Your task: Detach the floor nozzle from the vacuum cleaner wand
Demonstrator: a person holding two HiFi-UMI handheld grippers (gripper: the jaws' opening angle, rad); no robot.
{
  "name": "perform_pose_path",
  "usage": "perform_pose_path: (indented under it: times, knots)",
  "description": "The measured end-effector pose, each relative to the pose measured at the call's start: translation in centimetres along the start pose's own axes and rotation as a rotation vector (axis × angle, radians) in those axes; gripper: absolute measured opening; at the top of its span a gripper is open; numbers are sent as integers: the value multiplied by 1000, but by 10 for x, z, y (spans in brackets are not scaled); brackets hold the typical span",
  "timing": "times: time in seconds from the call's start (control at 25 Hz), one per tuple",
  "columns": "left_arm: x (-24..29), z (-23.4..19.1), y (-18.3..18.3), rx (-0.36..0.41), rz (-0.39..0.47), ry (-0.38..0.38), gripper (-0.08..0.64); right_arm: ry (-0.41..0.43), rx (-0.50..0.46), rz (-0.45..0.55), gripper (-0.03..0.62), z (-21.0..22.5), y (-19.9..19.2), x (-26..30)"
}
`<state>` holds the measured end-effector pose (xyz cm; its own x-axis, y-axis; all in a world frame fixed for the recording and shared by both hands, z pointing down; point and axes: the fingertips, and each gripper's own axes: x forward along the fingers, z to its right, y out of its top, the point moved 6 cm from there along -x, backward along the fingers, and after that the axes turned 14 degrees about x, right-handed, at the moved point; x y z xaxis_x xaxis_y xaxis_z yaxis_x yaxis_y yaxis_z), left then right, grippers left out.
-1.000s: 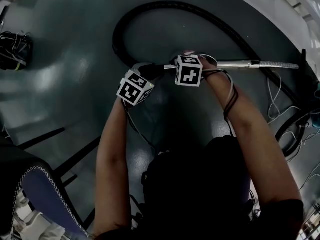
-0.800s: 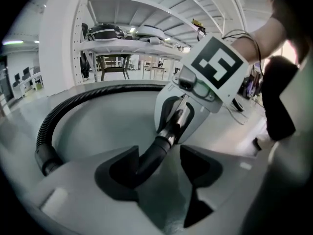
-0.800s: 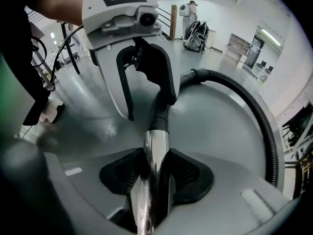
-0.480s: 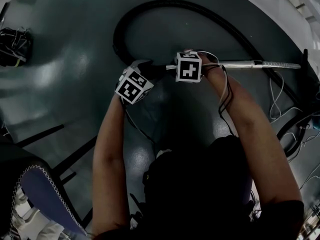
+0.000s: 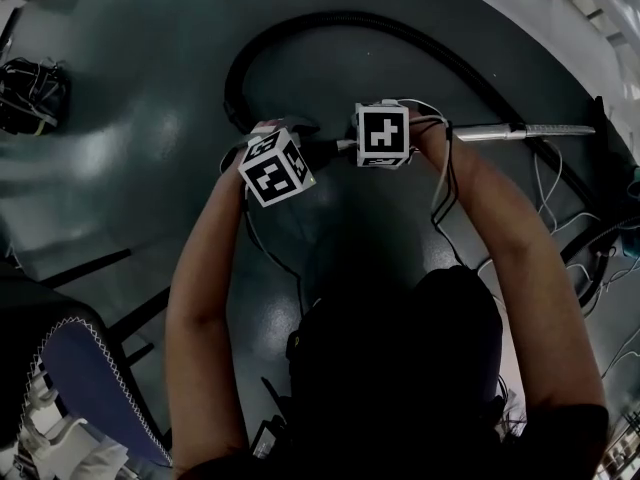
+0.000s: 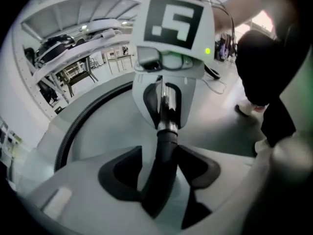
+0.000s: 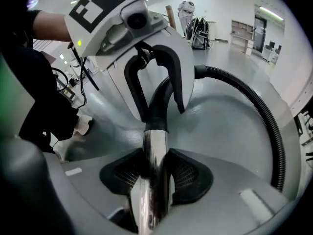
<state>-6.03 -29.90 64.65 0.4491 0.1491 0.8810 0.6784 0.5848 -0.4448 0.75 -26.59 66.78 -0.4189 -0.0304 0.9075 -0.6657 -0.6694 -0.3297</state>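
A chrome wand [image 5: 520, 129] runs level across the dark floor to the right; it joins a black curved cuff [image 5: 318, 146] leading into a ribbed black hose [image 5: 300, 18]. My left gripper [image 5: 298, 140] has the black cuff [image 6: 164, 160] between its pads, which touch it while the jaws are closing. My right gripper [image 5: 362, 148] is shut on the chrome wand [image 7: 154, 153] just behind the joint. The two grippers face each other closely: the right gripper [image 6: 168, 84] shows ahead of the left, the left gripper [image 7: 151, 80] ahead of the right. I see no floor nozzle.
The hose [image 7: 254, 106] loops wide behind the grippers. Loose cables [image 5: 560, 218] lie at the right, a black bundle [image 5: 30, 93] at the far left, and a blue chair [image 5: 85, 388] at bottom left. The person's legs [image 6: 266, 72] stand close by.
Both grippers have shifted up in the head view, carrying the wand with them. The left gripper has rolled, so its marker cube shows a different face.
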Motion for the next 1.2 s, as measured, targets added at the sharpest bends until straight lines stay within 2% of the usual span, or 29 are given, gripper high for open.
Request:
perform_pose_path:
  times: [0.28, 0.36, 0.56, 0.68, 0.76, 0.96, 1.12, 1.2]
  knots:
    - [12, 13, 3, 257, -229, -1, 174, -21, 1, -6, 167, -7, 1, -16]
    - [13, 16, 6, 300, -268, -26, 155, -20, -3, 0, 167, -9, 0, -19]
    - [8, 25, 13, 286, -267, -94, 139, 0, -46, 44, 170, -20, -4, -24]
    - [5, 27, 15, 256, -258, -137, 138, -55, -162, 27, 184, -30, 0, -23]
    - [1, 27, 17, 253, -259, -137, 137, -86, -199, 28, 189, -33, 5, -21]
    - [-9, 23, 27, 259, -270, -135, 137, -53, -120, 86, 164, -33, 9, -24]
    - [-11, 26, 30, 246, -267, -157, 137, -59, -104, 53, 143, -37, 10, -19]
    - [-13, 29, 29, 229, -250, -180, 137, -56, -103, 67, 141, -40, 10, -19]
